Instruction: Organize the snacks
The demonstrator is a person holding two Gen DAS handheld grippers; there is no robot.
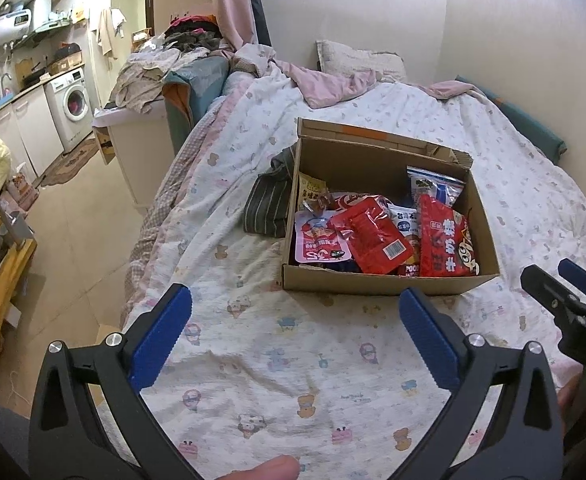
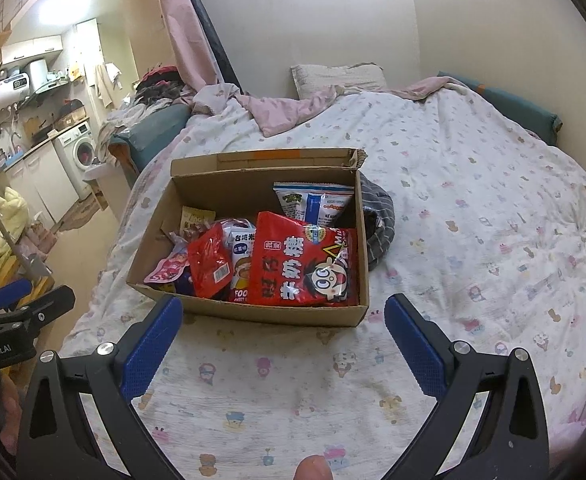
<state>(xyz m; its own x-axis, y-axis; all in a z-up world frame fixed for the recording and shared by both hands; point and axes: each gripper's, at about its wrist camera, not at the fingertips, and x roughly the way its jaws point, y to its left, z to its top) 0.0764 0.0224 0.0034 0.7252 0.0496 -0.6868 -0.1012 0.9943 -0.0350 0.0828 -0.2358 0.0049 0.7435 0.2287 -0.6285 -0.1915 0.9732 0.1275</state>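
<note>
Blue pads on my left gripper (image 1: pixel 295 316) stand as wide apart as they go, with nothing between them but the printed bedsheet (image 1: pixel 261 360) below. My right gripper (image 2: pixel 283 326) is spread just as wide and is empty too; it shows at the right edge of the left view, and the left one shows at the left edge of the right view. Both point down at the bed, short of the cardboard box (image 2: pixel 253 312), not touching it. The box sits open on the sheet, its flap standing up at the far side. Inside it lie the snack packets: a big red bag with a cartoon face (image 2: pixel 305 268) at the right, a smaller red pouch (image 2: pixel 209 268) beside it, a pink packet (image 1: pixel 317 244) at the left, and a white-and-blue bag (image 2: pixel 313 200) leaning on the back wall. A striped dark cloth (image 1: pixel 267 204) lies against the box. Beyond are a pillow (image 1: pixel 357 60) and a pink blanket (image 1: pixel 333 84).
</note>
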